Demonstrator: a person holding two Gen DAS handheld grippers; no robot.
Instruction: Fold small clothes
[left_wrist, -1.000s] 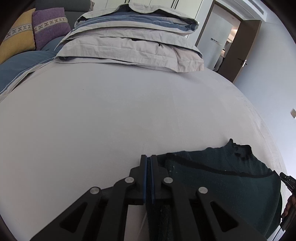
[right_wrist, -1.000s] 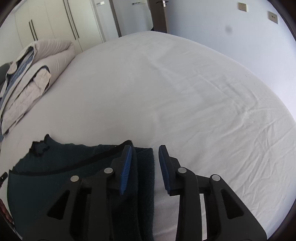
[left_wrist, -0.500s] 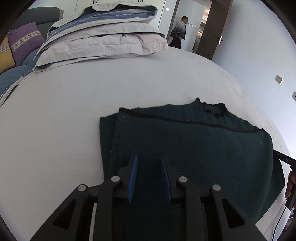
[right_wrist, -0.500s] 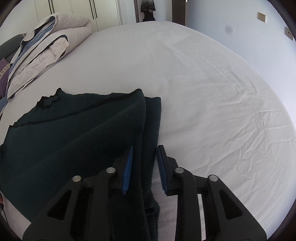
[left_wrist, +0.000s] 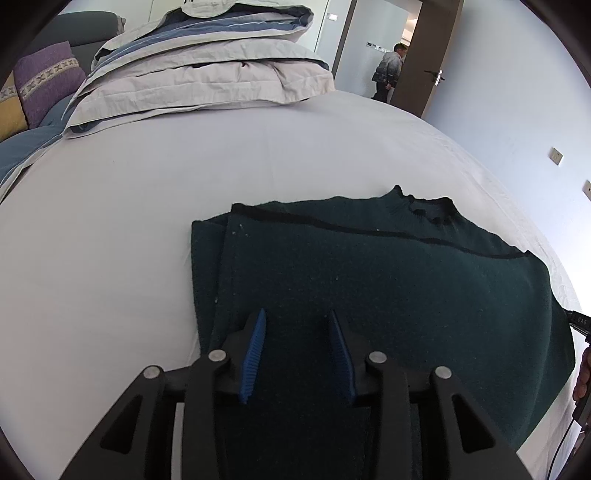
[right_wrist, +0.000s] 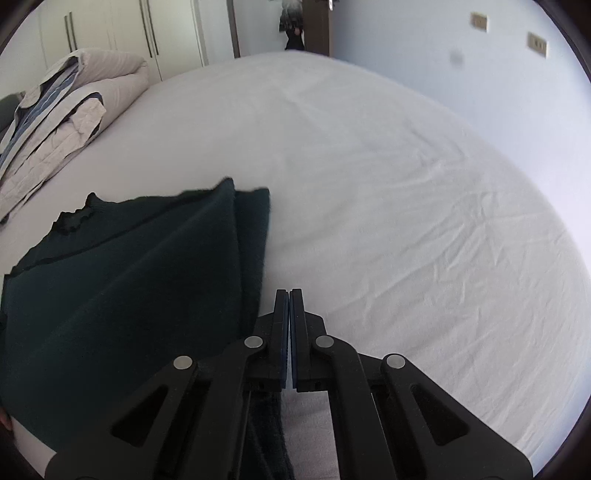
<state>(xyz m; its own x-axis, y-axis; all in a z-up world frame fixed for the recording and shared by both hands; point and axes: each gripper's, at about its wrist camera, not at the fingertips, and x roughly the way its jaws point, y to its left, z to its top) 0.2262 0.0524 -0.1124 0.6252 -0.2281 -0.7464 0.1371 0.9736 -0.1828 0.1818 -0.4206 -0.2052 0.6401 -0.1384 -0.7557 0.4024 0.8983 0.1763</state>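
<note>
Lying flat near the bed's (left_wrist: 147, 206) near edge, the soft, floppy sweater (left_wrist: 369, 277) wants gripping at a corner; left gripper (left_wrist: 297, 350) gapes above it, right gripper (right_wrist: 290, 332) is pinched closed, apparently empty.

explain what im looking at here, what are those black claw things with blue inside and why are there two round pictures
Each round picture comes from a fisheye camera fixed to a hand-held two-finger gripper; a person holds one in each hand. The black claws are the gripper fingers and the blue strips are their grip pads. The left wrist view shows the left gripper open, above a dark green sweater that lies partly folded on a bed with a white sheet. The right wrist view shows the right gripper shut beside the sweater's edge; whether it pinches cloth I cannot tell. A folded duvet lies at the bed's far end, with cushions beside it, and a person stands in the doorway.
</note>
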